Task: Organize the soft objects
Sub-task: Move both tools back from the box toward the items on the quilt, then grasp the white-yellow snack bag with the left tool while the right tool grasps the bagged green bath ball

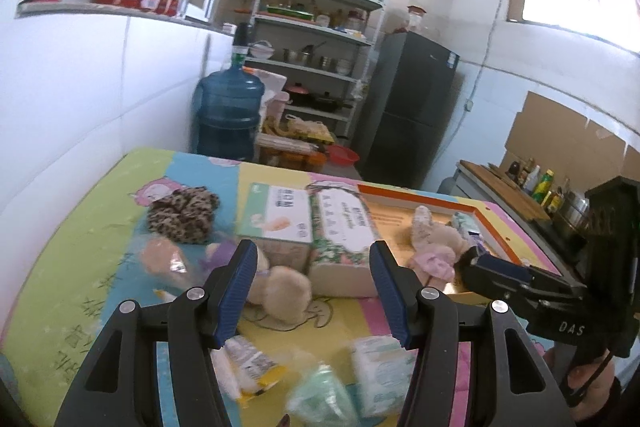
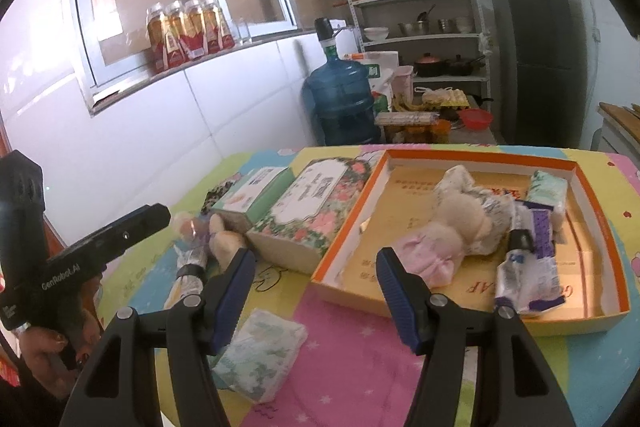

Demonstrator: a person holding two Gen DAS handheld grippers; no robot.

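Grippers are both seen with fingers spread wide and nothing held: the left gripper over the mat's near part, the right gripper just short of the orange tray. Nearest the left gripper, a green-patterned tissue pack, a blurred greenish packet and a yellow-edged sachet are seen lying on the cartoon-print mat, on the near side of the tray. A beige plush toy is seen between the left fingers in view, resting on the mat, with a wrapped plush beside it, farther from the tray. Just past it, a floral tissue box is placed against the tray's left wall, with a green tissue box alongside it. A leopard-print scrunchie is seen well left of the tray. Inside the tray, a pink-dressed plush doll is laid near the middle, a purple-printed packet at its right, and a small green pack by the far right corner. Behind the tray, off the mat, a blue water jug, a metal shelf rack and a dark fridge are visible.
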